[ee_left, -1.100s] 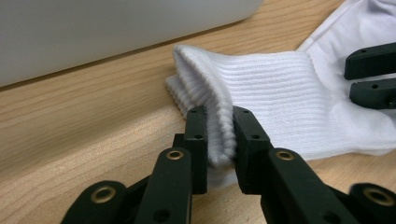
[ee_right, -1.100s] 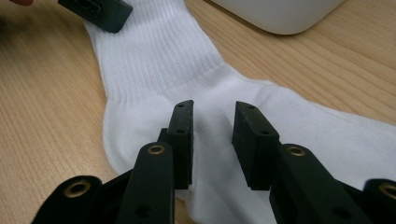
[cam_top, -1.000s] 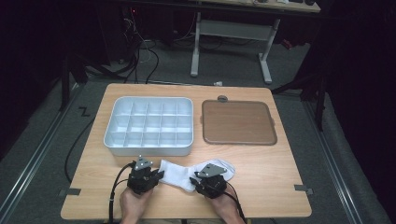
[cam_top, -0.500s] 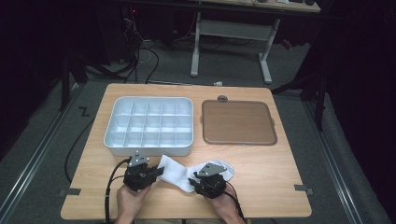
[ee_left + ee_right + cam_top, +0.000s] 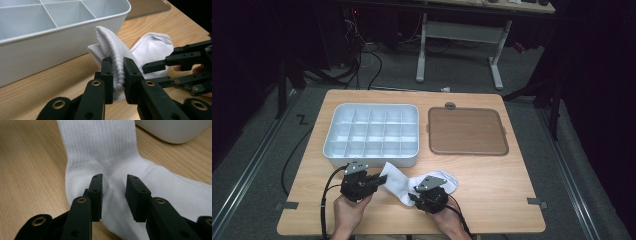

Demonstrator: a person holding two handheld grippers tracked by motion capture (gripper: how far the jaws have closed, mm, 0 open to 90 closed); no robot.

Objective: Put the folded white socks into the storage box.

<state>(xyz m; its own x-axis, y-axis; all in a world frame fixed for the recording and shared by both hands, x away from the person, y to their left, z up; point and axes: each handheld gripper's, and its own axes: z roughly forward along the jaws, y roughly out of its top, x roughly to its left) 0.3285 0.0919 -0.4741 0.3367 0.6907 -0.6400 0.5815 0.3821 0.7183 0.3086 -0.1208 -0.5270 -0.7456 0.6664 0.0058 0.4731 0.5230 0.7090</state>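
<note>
Pinched in the left gripper [image 5: 117,72], the white sock's [image 5: 404,181] ribbed cuff [image 5: 110,46] is now raised higher off the table [image 5: 492,200] beside the compartment tray [image 5: 372,135]. Heel is pressed by the right gripper [image 5: 113,195], jaws parted, position unchanged.

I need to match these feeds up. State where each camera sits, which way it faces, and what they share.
High view: above the person's side, facing forward and down on the light wooden table; forearms, both hand-held grippers.
Left gripper view: rides the left hand-held gripper, facing the white compartment tray.
Right gripper view: rides the right hand-held gripper, facing the tabletop.
Shared: the white ribbed sock.
</note>
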